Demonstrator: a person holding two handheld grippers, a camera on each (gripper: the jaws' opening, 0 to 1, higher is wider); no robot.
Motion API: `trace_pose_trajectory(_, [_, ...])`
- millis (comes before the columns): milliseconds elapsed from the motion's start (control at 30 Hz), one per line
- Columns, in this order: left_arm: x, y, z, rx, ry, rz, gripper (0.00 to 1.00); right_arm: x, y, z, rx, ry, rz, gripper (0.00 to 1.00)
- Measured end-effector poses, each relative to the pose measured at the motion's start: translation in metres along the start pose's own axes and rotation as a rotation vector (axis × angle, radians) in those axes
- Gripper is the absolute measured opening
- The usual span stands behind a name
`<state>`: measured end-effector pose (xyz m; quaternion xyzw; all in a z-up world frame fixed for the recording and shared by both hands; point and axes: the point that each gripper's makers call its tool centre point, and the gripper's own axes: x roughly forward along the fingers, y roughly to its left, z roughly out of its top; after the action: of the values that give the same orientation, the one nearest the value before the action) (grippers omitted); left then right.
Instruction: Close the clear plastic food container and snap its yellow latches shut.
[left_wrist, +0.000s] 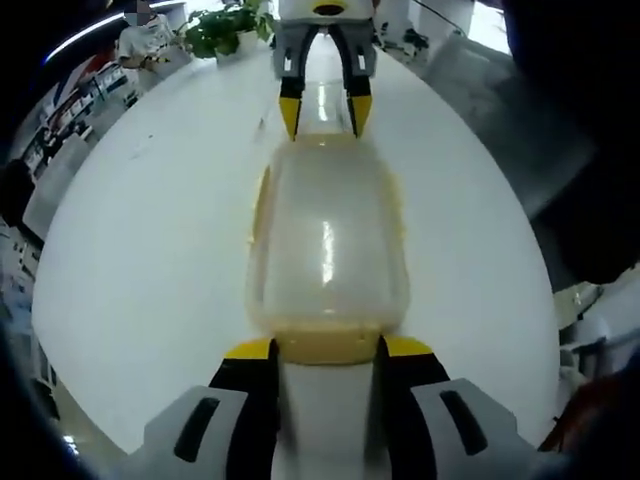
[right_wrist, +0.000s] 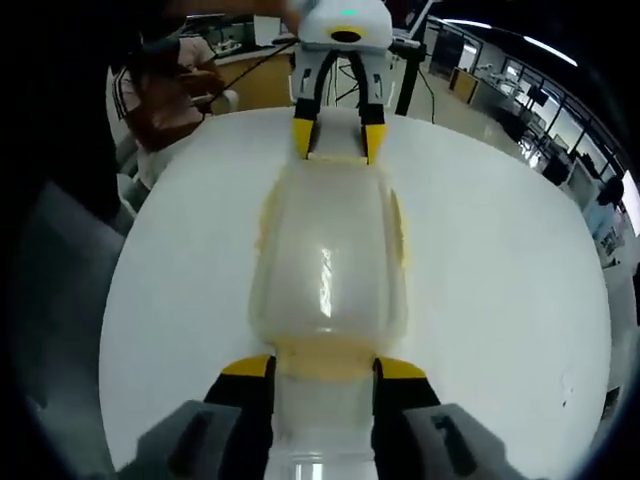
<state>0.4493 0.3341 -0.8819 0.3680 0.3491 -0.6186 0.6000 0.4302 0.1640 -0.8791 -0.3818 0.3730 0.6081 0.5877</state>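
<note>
White table (left_wrist: 150, 250), container (left_wrist: 325, 240), potted plant (left_wrist: 225, 28)

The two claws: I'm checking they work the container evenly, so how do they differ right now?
The left claw sits at one end of the clear container, the right claw at the opposite end, so they face each other. In the left gripper view the right claw stands just at the far end; in the right gripper view the left claw straddles a yellow latch. Both are open, with yellow-tipped black jaws, over the white table.
</note>
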Motion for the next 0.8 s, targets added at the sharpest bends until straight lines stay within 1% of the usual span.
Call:
trace_pose_trajectory(67, [-0.001,-0.003,0.000,-0.001,0.006,-0.002,0.36,-0.002,0.002,0.003,0.007,-0.007,0.004,0.36])
trace_pose_trajectory(133, [-0.003,-0.003,0.000,0.005,-0.002,0.007,0.36,-0.003,0.003,0.003,0.019,-0.015,0.008,0.35])
trace_pose_trajectory(233, [-0.002,-0.005,-0.001,-0.011,-0.011,0.003,0.36,0.000,0.004,0.003,0.025,-0.015,0.016,0.35])
trace_pose_trajectory(300, [-0.001,-0.006,0.000,-0.010,-0.016,0.000,0.36,0.003,0.004,0.006,0.032,-0.015,0.005,0.37])
trace_pose_trajectory(333, [0.000,-0.007,0.001,-0.013,-0.028,-0.002,0.36,0.006,0.006,0.009,0.032,-0.018,0.003,0.37])
trace_pose_trajectory(367, [0.001,-0.007,0.000,-0.022,-0.021,-0.002,0.36,0.006,0.003,0.006,0.012,0.008,-0.020,0.37])
trace_pose_trajectory(400, [0.002,-0.008,-0.003,-0.022,-0.008,-0.001,0.36,0.007,0.004,0.009,-0.001,0.002,-0.023,0.37])
trace_pose_trajectory(433, [0.001,-0.008,-0.004,-0.012,-0.011,0.003,0.36,0.006,0.004,0.009,0.016,0.003,-0.018,0.37])
trace_pose_trajectory(567, [0.000,-0.007,-0.003,-0.015,-0.020,0.005,0.35,0.005,0.004,0.008,0.009,-0.006,-0.014,0.36])
trace_pose_trajectory(667, [-0.003,-0.006,-0.002,-0.014,-0.030,0.014,0.35,0.002,0.003,0.008,0.020,-0.010,-0.017,0.36])
trace_pose_trajectory(800, [-0.007,-0.007,0.000,-0.023,-0.034,0.023,0.35,-0.004,0.002,0.012,0.013,-0.031,-0.014,0.36])
